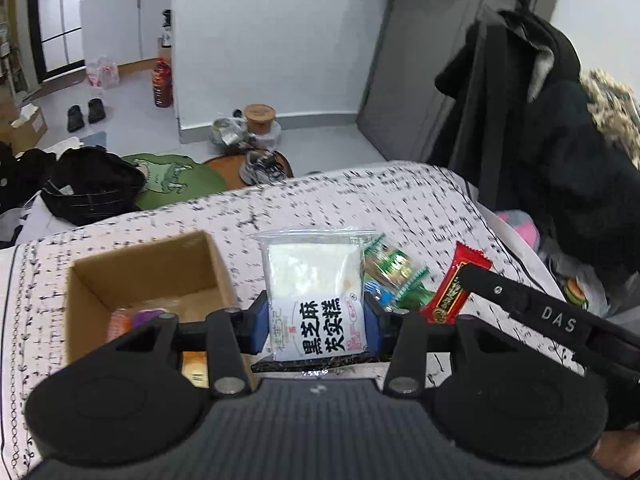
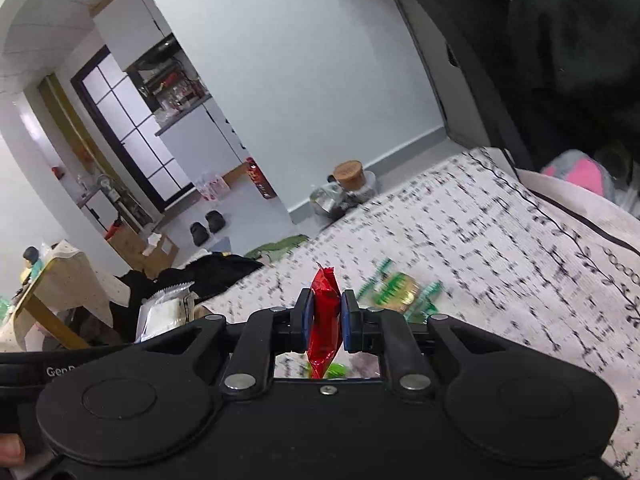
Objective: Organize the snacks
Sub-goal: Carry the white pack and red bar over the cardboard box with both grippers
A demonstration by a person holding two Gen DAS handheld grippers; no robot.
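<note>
My left gripper is shut on a clear packet with a white cake and black characters, held up over the patterned table. Left of it stands an open cardboard box with a few snacks at its bottom. My right gripper is shut on a red snack bar, held edge-on; that red snack bar and the right gripper's black finger also show at the right of the left wrist view. Green-wrapped snacks lie on the cloth behind the packet, and the green snacks sit right of the red bar.
The table wears a white cloth with black print. Dark coats hang at the right. On the floor beyond the table are shoes, a cork-lidded jar, a black bag and a green cushion.
</note>
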